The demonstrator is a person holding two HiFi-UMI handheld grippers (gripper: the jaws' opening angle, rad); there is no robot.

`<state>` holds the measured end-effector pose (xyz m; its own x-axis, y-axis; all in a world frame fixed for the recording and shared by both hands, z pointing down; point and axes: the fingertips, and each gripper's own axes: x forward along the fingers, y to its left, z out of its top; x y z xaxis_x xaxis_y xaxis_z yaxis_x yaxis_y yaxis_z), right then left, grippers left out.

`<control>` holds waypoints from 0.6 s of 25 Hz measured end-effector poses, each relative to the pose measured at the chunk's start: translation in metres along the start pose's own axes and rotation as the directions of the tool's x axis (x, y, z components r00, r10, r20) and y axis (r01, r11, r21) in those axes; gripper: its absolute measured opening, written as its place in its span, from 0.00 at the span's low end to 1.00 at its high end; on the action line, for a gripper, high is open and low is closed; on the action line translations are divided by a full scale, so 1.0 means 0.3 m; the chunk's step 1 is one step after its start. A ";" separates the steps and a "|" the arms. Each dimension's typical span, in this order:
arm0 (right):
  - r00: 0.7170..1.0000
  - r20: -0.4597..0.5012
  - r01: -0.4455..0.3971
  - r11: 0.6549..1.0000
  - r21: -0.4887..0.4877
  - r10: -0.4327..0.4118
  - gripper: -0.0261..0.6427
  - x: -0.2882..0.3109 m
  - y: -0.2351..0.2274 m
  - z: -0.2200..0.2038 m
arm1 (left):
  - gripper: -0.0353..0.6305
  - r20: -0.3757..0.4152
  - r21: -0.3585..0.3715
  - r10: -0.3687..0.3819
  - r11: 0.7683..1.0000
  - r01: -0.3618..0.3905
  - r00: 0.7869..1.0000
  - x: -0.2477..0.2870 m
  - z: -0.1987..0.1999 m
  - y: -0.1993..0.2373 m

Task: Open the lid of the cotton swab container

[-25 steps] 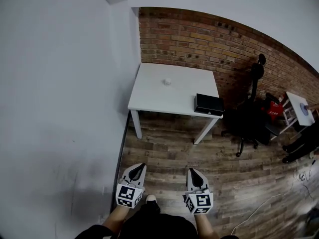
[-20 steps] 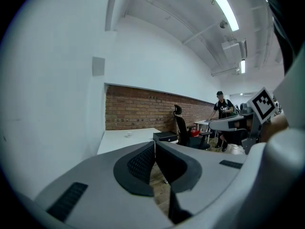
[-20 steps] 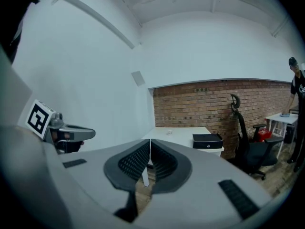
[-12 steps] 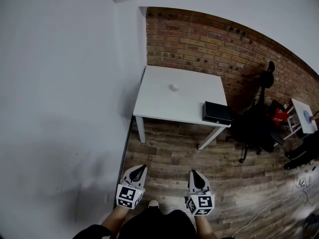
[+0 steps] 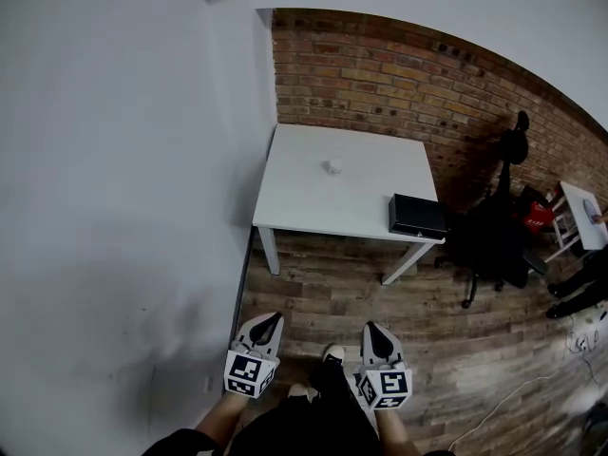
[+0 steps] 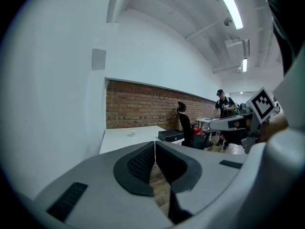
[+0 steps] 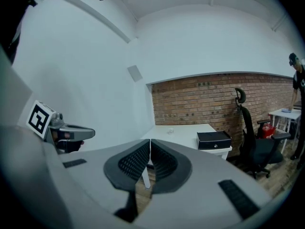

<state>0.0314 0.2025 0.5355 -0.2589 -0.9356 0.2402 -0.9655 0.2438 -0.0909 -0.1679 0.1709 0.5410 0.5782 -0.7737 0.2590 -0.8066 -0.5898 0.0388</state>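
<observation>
A small white cotton swab container (image 5: 332, 167) sits alone near the middle of a white table (image 5: 304, 207) against the brick wall, well ahead of me. It shows tiny in the left gripper view (image 6: 132, 134) and in the right gripper view (image 7: 170, 130). My left gripper (image 5: 271, 319) and right gripper (image 5: 370, 328) are held side by side low over the wooden floor, far short of the table. Both are shut with nothing between the pads, as the left gripper (image 6: 155, 144) and right gripper (image 7: 150, 142) show in their own views.
A black box (image 5: 416, 216) lies at the table's right front corner. A black office chair (image 5: 494, 240) stands right of the table, with a small white side table (image 5: 581, 212) beyond. A white wall (image 5: 114, 207) runs along the left. A person (image 6: 223, 105) stands far off.
The table has shifted lower in the head view than a second ago. A shoe has come into sight between the grippers. Both grippers stay shut and level.
</observation>
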 end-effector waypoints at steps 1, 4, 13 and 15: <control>1.000 -0.002 -0.003 1.000 0.003 0.003 0.07 0.013 -0.010 0.002 | 0.07 -0.002 -0.003 0.003 1.000 -0.003 1.000 0.013 0.005 0.004; 1.000 0.001 -0.009 1.000 0.014 0.009 0.07 0.074 -0.050 0.030 | 0.08 -0.004 -0.006 0.024 1.000 -0.024 1.000 0.067 0.034 0.041; 0.999 -0.008 -0.043 0.999 0.029 0.043 0.07 0.305 -0.220 0.066 | 0.07 -0.020 0.004 0.066 0.998 -0.066 0.998 0.315 0.093 0.125; 0.998 -0.009 -0.057 0.998 0.031 0.057 0.07 0.351 -0.254 0.071 | 0.07 -0.021 0.006 0.072 0.997 -0.072 0.997 0.372 0.107 0.127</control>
<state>0.0784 0.0800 0.5471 -0.3137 -0.9179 0.2432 -0.9480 0.2885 -0.1341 -0.1301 0.0548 0.5403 0.5158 -0.8091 0.2814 -0.8454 -0.5339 0.0146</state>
